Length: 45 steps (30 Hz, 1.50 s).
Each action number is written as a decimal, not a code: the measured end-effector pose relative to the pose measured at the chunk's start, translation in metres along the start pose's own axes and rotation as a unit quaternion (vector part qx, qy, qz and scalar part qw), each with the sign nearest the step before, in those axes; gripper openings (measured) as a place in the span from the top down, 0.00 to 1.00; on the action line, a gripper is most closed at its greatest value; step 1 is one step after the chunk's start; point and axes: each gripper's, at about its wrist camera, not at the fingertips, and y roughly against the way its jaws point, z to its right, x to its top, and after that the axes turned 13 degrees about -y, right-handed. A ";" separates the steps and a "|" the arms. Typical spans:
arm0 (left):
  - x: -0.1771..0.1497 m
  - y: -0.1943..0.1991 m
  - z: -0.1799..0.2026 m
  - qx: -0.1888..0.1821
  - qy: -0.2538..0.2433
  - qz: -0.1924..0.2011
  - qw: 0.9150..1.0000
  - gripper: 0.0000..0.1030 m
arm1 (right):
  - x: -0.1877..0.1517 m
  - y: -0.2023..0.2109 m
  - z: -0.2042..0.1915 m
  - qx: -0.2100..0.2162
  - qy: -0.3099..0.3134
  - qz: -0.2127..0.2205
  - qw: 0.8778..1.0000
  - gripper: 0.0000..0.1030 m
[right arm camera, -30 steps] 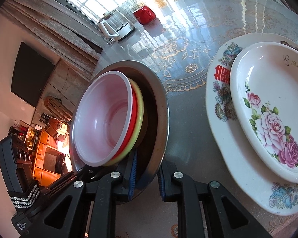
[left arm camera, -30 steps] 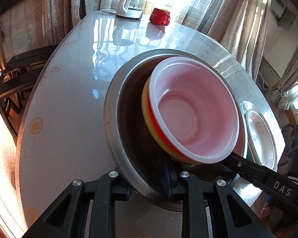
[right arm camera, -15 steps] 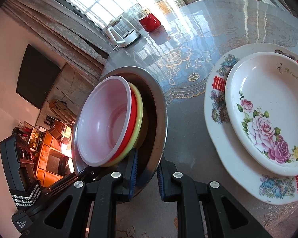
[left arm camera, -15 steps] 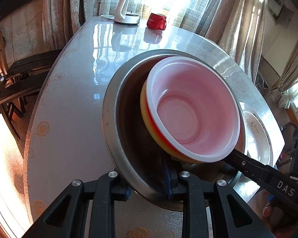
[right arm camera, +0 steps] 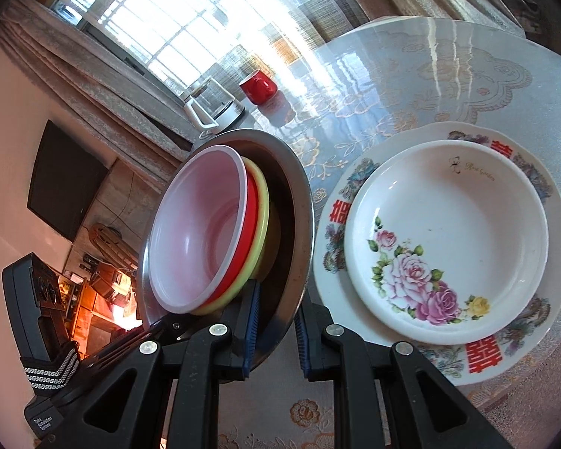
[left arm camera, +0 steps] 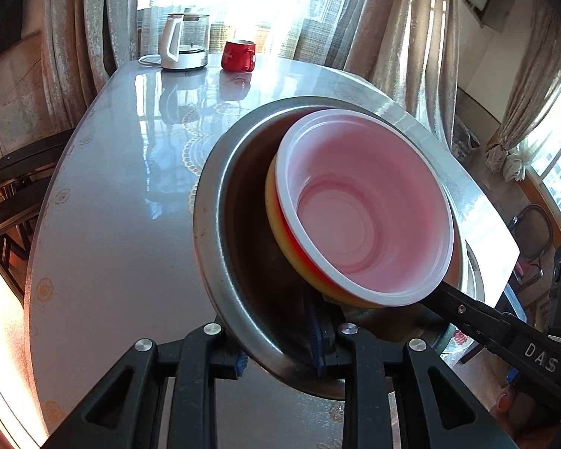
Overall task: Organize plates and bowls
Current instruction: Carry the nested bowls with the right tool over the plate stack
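A steel basin hangs tilted above the table, with a white bowl nested inside a red bowl and a yellow bowl in it. My left gripper is shut on the basin's near rim. At the lower right of the left wrist view, a black finger of the right gripper reaches in from the other side. In the right wrist view, my right gripper is shut on the basin rim. A rose plate lies on a larger plate with red characters on the table, right of the basin.
A glass kettle and a red mug stand at the far end of the round table, near the curtained window. Dark chairs sit beyond the table's left edge. A patterned cloth under glass covers the tabletop.
Both grippers have risen with the basin and its bowls still held. The table has dropped away, and the stacked plates have slid leftward in the right wrist view.
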 end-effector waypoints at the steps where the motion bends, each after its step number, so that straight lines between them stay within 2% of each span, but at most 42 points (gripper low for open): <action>1: 0.002 0.000 0.005 -0.002 -0.004 0.001 1.000 0.75 | 0.002 0.004 0.003 -0.001 -0.003 0.005 1.000 0.83; 15: 0.021 -0.009 0.059 -0.038 -0.055 0.019 0.998 0.74 | 0.015 0.053 0.040 -0.016 -0.042 0.063 0.997 0.83; 26: 0.029 -0.017 0.093 -0.067 -0.082 0.030 0.994 0.74 | 0.019 0.075 0.055 -0.030 -0.067 0.095 0.993 0.83; 45: 0.030 -0.041 0.119 -0.069 -0.106 0.008 0.992 0.74 | 0.017 0.080 0.073 -0.053 -0.115 0.095 0.987 0.83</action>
